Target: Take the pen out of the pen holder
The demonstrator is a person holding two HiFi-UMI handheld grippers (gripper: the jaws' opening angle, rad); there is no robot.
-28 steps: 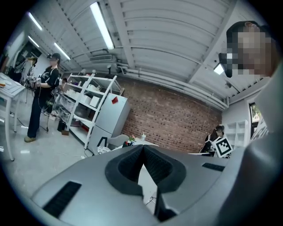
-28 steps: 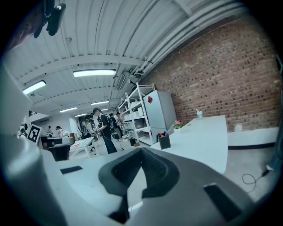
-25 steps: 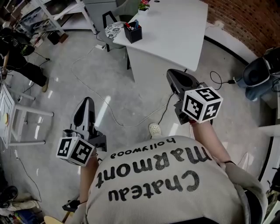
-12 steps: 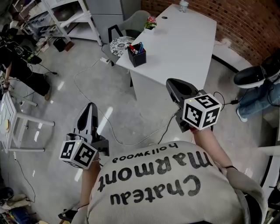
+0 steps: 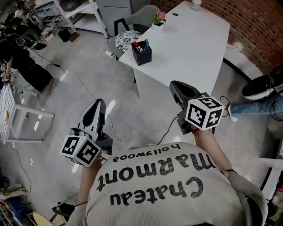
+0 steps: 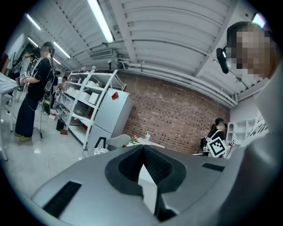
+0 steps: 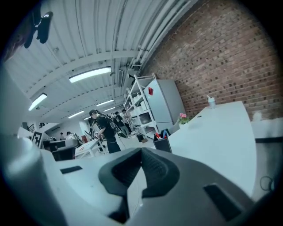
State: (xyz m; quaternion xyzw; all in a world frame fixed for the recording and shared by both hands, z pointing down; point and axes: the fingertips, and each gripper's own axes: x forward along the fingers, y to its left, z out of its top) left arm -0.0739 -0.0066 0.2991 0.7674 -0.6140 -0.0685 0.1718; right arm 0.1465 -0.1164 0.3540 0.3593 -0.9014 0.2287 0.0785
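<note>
The black pen holder (image 5: 142,54) stands on the near left corner of the white table (image 5: 194,39), with red and blue pens (image 5: 143,44) sticking up out of it. Both grippers hang over the floor, short of the table. My left gripper (image 5: 100,102) is shut and empty, well to the left of and below the holder. My right gripper (image 5: 174,84) is shut and empty too, close to the table's near edge. In the right gripper view the pen holder (image 7: 162,142) shows just above the closed jaws. The left gripper view's jaws meet at the tip (image 6: 143,145).
A small potted flower (image 5: 159,19) and a bottle (image 5: 195,3) sit farther back on the table. A grey chair (image 5: 132,22) and a round patterned seat (image 5: 126,39) stand behind the holder's corner. A cable (image 5: 88,79) runs over the floor. A white rack (image 5: 17,119) and a person (image 5: 22,57) are at the left.
Both grippers have travelled forward toward the table, still shut. The table and pen holder now sit nearer and lower in the head view.
</note>
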